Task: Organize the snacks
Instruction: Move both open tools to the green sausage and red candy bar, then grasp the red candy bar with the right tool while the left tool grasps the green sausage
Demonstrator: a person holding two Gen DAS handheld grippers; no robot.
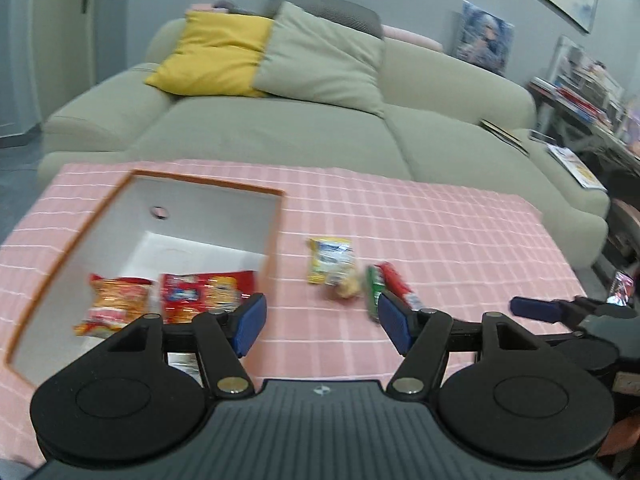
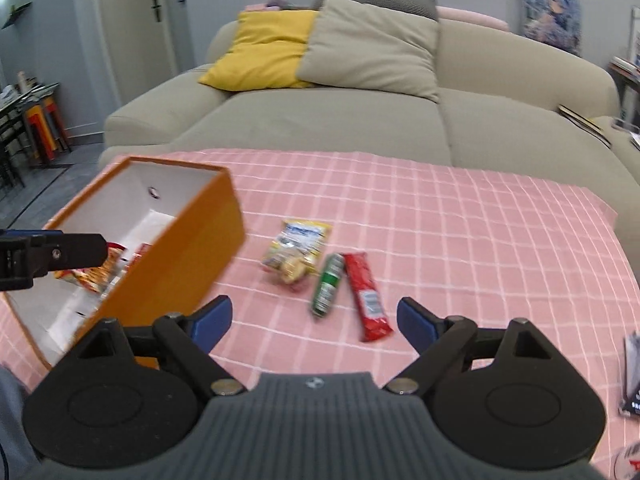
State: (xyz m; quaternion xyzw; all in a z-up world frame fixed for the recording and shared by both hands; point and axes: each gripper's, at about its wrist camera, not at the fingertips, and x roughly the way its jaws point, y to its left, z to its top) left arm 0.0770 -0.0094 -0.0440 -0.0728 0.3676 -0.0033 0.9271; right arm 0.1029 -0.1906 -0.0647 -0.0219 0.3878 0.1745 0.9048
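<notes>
An orange box (image 1: 276, 220) (image 2: 192, 236) with a white inside stands at the left of the pink checked table. Two red-and-orange snack packets (image 1: 116, 304) (image 1: 208, 292) lie in it; one shows in the right wrist view (image 2: 94, 276). On the cloth lie a yellow packet (image 1: 330, 260) (image 2: 298, 248), a green stick pack (image 1: 374, 292) (image 2: 329, 284) and a red stick pack (image 1: 400, 286) (image 2: 366, 296). My left gripper (image 1: 320, 324) is open and empty, over the box's right wall. My right gripper (image 2: 314, 324) is open and empty, just in front of the stick packs.
The pink checked tablecloth (image 1: 440, 232) (image 2: 460, 220) covers the table. A beige sofa (image 1: 280, 120) (image 2: 360, 120) with yellow and grey cushions stands behind it. A dark packet (image 2: 632, 376) lies at the table's right edge. A cluttered shelf (image 1: 580, 96) is at the right.
</notes>
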